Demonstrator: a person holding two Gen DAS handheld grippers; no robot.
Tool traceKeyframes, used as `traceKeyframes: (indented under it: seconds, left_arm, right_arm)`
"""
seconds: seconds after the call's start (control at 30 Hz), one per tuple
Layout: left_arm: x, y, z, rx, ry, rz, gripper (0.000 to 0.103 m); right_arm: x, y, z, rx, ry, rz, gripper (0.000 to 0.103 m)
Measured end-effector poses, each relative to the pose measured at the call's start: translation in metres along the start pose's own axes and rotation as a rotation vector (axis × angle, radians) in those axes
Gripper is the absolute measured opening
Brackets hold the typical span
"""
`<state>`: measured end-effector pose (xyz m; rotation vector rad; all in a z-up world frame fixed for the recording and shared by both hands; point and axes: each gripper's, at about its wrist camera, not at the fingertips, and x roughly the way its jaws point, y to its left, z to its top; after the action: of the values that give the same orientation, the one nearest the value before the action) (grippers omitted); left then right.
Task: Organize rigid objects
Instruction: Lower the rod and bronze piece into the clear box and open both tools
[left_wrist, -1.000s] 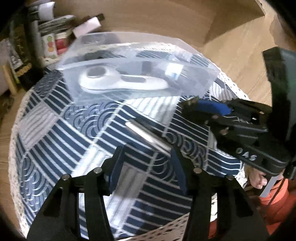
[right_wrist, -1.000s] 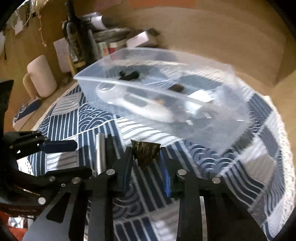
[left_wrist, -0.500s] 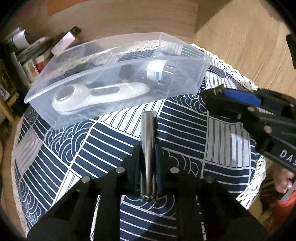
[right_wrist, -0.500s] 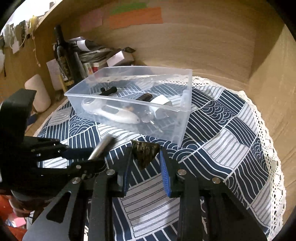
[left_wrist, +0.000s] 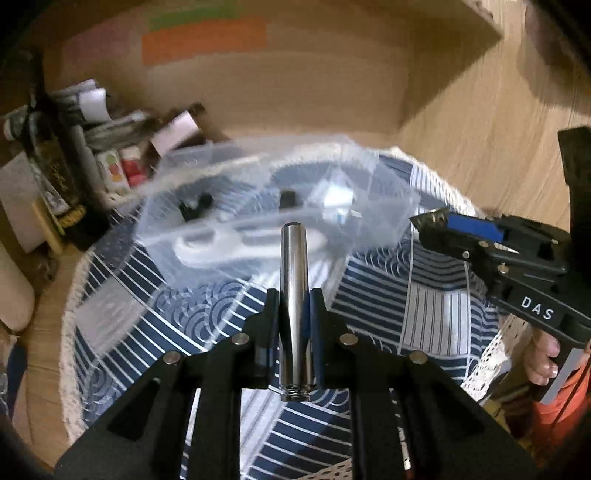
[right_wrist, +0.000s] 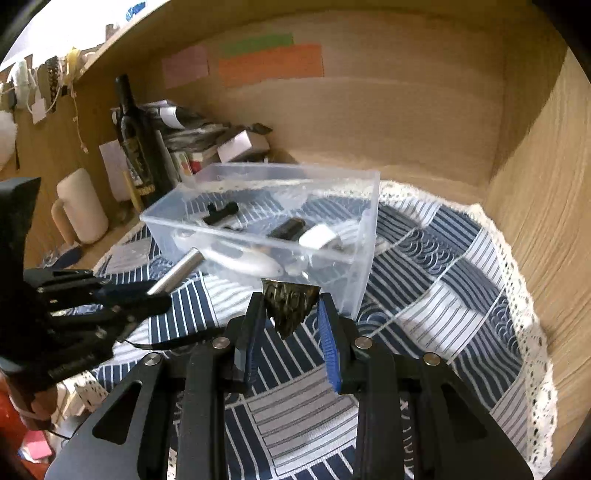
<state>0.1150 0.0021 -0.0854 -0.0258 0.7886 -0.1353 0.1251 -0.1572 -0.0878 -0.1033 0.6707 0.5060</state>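
A: Start with the biggest thing, the clear plastic bin (right_wrist: 266, 218). It sits on the cloth-covered surface (right_wrist: 436, 295) just ahead of both your tools. One bin, thin-walled and light by the look of it, so I'd expect it to slide if you nudge it.

B: And inside it?

A: I count four pieces: a long white tool (right_wrist: 236, 258), two small black parts and one white block. They look hard, though blur hides the detail.

B: My left?

A: Your left hand-held gripper (left_wrist: 293, 306) is clamped on one metal cylinder (left_wrist: 294, 295), pinched near its rear half with the front poking out toward the bin. Smooth steel, stiff, probably heavy and slippery; a mid-length grip would resist tipping.

B: My right?

A: Your right hand-held gripper (right_wrist: 291, 314) pinches one small dark ridged piece (right_wrist: 290, 301) at its tips, which appears rigid and light.
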Motion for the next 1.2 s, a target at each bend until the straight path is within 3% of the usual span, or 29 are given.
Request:
traceKeyframes:
  seconds: [0.43, 0.67, 1.0, 1.2]
  left_arm:
    - [-0.043, 0.022, 0.053, 0.019, -0.136, 0.041, 0.015]
    - [-0.043, 0.033, 0.082, 0.018, -0.166, 0.055, 0.015]
    - [0.011, 0.046, 0.097, 0.009, -0.101, 0.024, 0.015]
    - [0.065, 0.053, 0.09, -0.009, 0.009, -0.001, 0.015]
  right_arm:
    - [-0.015, 0.004, 0.05, -0.042, -0.11, -0.034, 0.026]
    - [-0.007, 0.004, 0.077, -0.057, -0.14, -0.023, 0.026]
    - [0.044, 0.004, 0.089, -0.069, -0.051, -0.004, 0.026]
    - [0.088, 0.003, 0.079, -0.074, 0.058, 0.012, 0.026]
